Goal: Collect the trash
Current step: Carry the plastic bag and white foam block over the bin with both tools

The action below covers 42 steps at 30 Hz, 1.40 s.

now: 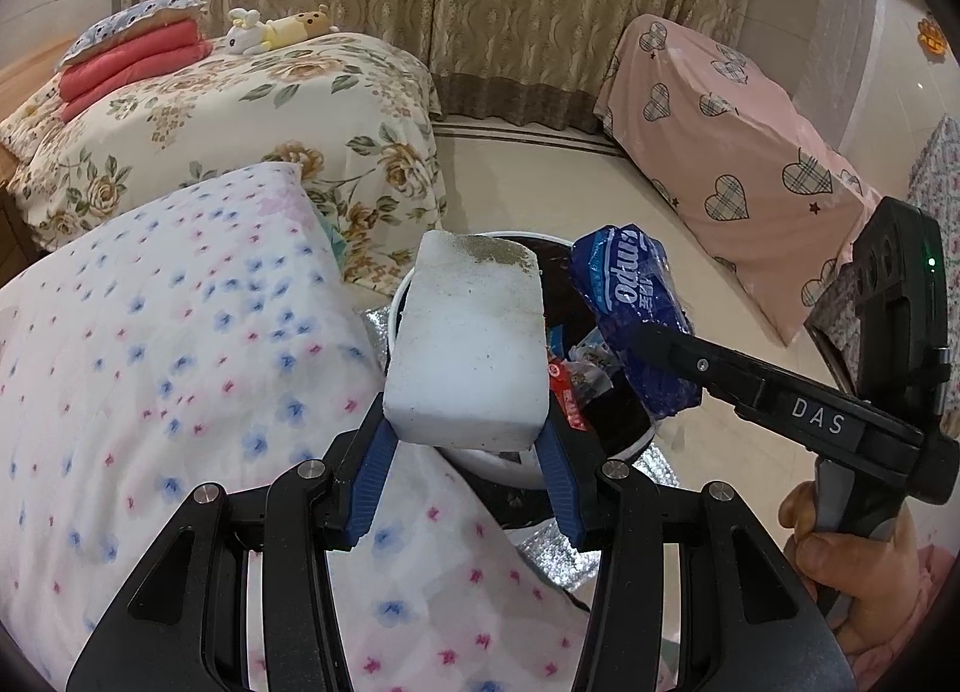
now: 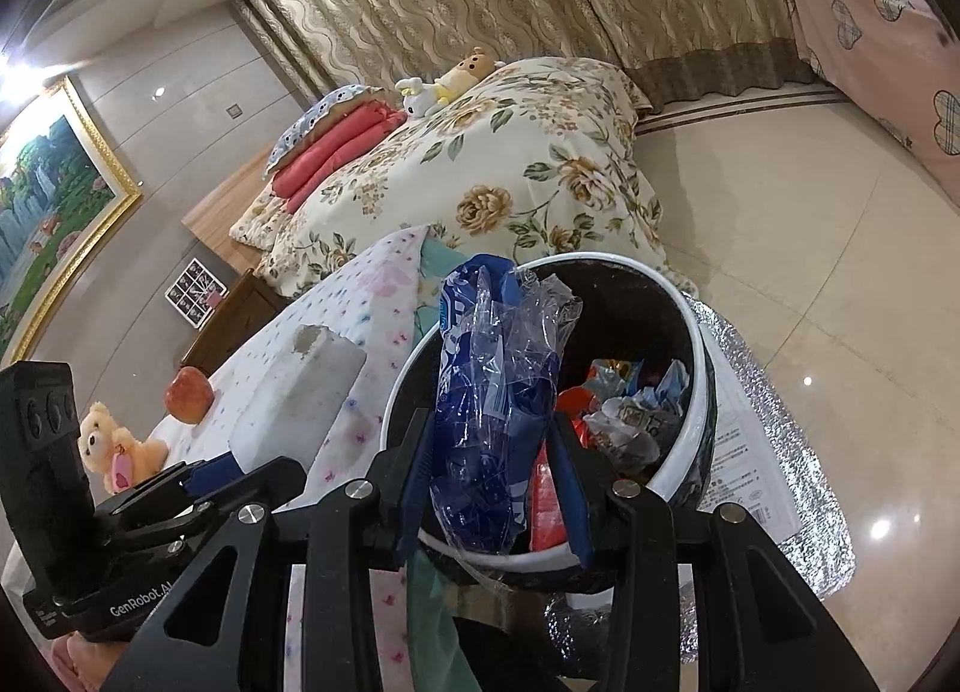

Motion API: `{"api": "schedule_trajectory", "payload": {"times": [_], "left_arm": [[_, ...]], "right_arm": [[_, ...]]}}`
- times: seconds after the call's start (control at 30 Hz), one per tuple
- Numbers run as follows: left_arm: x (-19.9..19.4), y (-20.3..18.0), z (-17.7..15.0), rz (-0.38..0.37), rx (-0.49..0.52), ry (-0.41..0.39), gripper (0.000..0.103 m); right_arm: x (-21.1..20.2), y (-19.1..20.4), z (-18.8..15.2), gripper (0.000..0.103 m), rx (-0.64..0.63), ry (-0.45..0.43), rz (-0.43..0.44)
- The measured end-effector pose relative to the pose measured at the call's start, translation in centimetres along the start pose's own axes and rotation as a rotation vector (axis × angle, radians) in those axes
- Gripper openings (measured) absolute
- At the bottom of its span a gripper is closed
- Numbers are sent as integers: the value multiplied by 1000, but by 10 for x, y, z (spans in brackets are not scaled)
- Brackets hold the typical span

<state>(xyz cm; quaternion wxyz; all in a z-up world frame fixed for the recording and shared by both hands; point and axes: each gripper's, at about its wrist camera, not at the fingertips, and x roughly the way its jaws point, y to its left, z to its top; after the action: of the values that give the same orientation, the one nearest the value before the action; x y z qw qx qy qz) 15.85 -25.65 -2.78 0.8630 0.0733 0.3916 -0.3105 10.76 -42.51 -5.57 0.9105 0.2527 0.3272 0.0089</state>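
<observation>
We have both pieces over the bin [image 2: 690, 332], not yet dropped; wrappers already lie inside. Our left tool [image 1: 468, 440] grips a white foam block [image 1: 474, 332], porous and grimy on top; our right tool [image 2: 492, 476] pinches a crinkly blue plastic pack [image 2: 480, 392].

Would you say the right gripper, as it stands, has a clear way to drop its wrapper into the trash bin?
Probably yes: the right gripper holds the blue plastic wrapper at the trash bin rim, and the mouth beyond is open.
</observation>
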Motion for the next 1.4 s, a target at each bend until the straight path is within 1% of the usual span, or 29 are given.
{"api": "schedule_trajectory", "payload": {"times": [0.9, 1.4], "left_arm": [[24, -5, 12, -5, 0, 29, 45], [29, -6, 16, -7, -2, 37, 45]], "right_arm": [[14, -6, 14, 41, -16, 25, -24], [22, -10, 17, 41, -10, 47, -37]]}}
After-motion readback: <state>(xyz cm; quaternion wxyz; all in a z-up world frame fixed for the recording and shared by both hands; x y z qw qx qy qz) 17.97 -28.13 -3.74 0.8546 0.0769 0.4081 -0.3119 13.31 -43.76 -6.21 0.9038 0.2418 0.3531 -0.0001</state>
